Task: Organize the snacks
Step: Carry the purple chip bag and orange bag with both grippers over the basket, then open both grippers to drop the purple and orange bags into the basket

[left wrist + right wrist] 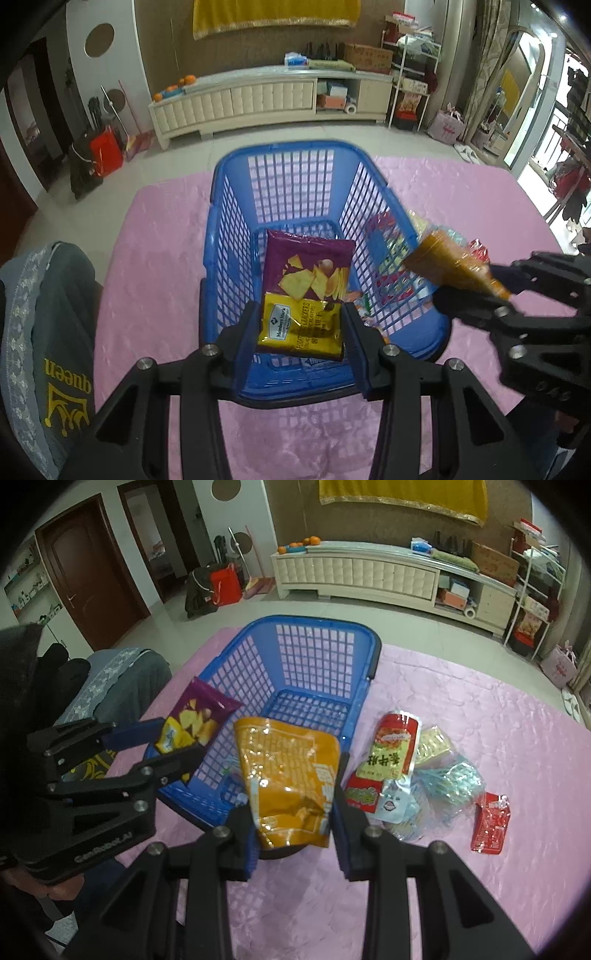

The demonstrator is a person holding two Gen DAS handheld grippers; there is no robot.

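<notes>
A blue lattice basket [280, 147] [325, 622] stands on the pink cloth. My left gripper [301, 321] [173, 744] is over its near-left rim. It is shut on a yellow cracker packet [299, 325], and a purple chip bag [306, 266] [201, 712] sticks out past the packet, seemingly caught in the same grip. My right gripper [293, 805] [506, 291] is shut on an orange snack bag [288, 771] [443, 262] at the basket's near-right corner. Loose snacks lie right of the basket: a tall red packet [393, 749], a small red box [491, 821] and clear bluish packets [458, 779].
Pink cloth [480, 716] covers the table. A grey garment with a yellow "queen" print [55, 332] sits at the table's left edge. Across the tiled floor stands a long white cabinet [354, 572].
</notes>
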